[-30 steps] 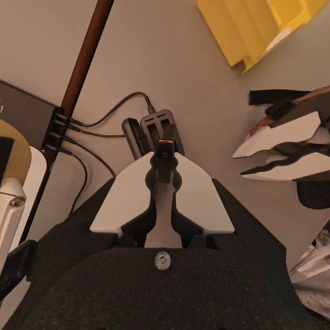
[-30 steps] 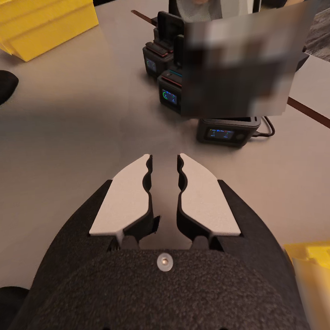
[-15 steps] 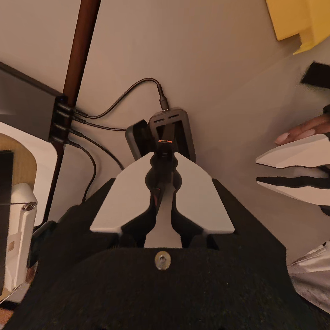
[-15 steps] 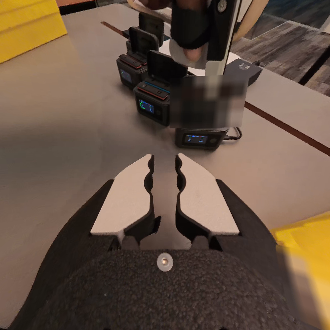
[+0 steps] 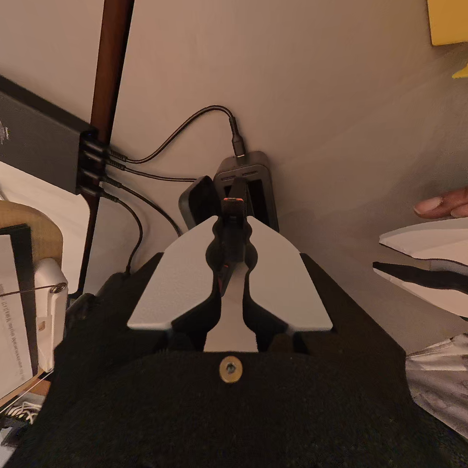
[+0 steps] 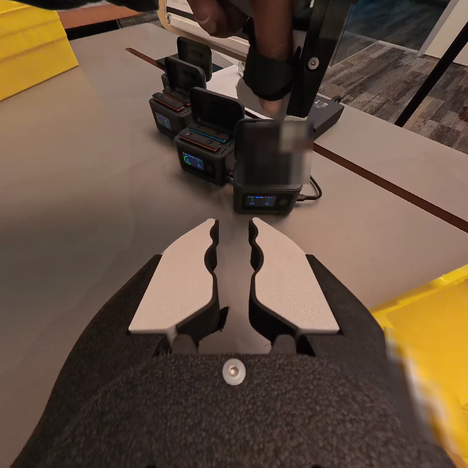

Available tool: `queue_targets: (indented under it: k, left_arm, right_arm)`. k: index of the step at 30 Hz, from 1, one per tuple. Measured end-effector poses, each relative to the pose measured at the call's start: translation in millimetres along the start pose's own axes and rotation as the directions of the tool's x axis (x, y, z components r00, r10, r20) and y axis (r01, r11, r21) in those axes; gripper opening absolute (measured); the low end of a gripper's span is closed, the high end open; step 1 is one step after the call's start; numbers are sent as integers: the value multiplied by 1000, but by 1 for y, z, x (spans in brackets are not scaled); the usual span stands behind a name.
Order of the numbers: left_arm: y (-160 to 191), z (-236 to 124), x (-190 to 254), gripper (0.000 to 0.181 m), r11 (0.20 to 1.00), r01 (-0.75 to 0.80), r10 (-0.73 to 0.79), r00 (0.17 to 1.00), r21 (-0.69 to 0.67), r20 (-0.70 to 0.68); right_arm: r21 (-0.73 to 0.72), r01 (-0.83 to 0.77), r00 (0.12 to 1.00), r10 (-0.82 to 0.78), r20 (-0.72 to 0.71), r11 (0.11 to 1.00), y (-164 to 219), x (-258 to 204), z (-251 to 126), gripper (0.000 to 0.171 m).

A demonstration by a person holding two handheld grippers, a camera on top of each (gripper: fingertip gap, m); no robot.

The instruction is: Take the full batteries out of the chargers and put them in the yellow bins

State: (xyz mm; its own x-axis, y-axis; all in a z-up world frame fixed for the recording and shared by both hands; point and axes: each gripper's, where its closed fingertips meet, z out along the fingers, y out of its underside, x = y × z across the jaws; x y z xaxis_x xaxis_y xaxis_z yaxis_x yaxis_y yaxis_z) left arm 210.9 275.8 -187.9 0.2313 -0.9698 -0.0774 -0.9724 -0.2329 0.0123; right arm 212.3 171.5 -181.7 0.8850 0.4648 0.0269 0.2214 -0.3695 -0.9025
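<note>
My left gripper point(image 5: 232, 224) is shut on a black battery point(image 5: 233, 209) with an orange edge, held over an open dark charger point(image 5: 260, 182) whose lid point(image 5: 200, 200) stands up. I cannot tell whether the battery's far end touches the charger. My right gripper point(image 6: 233, 224) is open and empty, low over the table before the nearest charger point(image 6: 263, 200); it also shows in the left wrist view point(image 5: 415, 255). Two more open chargers point(image 6: 200, 162) point(image 6: 164, 119) hold batteries. Yellow bins sit far left point(image 6: 30, 53) and near right point(image 6: 428, 329).
A dark power hub point(image 5: 38, 152) with several cables point(image 5: 177, 134) lies left of the charger, by a brown strip point(image 5: 109, 76) in the table. A hand point(image 6: 268, 50) holds the left gripper above the nearest charger; a blurred patch hides its tips. A yellow bin corner point(image 5: 448, 22) shows top right. The left gripper's tips are roughly 11 cm from the right gripper's. The dark power hub point(image 5: 38, 152) is closer to my left gripper, around 20 cm from its tips; the right tips are 30 cm off.
My left gripper, still holding the battery, has come closer to the open charger, and the yellow bin has slid out of its view. My right gripper has drawn nearer the chargers.
</note>
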Motion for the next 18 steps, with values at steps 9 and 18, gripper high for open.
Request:
queue_targets:
  k: [9, 18]
  left_arm:
    - [11, -30, 20, 15, 966, -67, 97, 989, 251, -110]
    - [87, -25, 92, 15, 819, -268, 377, 918, 507, -125]
  right_arm:
    - [47, 28, 999, -27, -18, 998, -8, 0, -3, 24]
    - [102, 150, 982, -160, 100, 983, -18, -48, 9, 40]
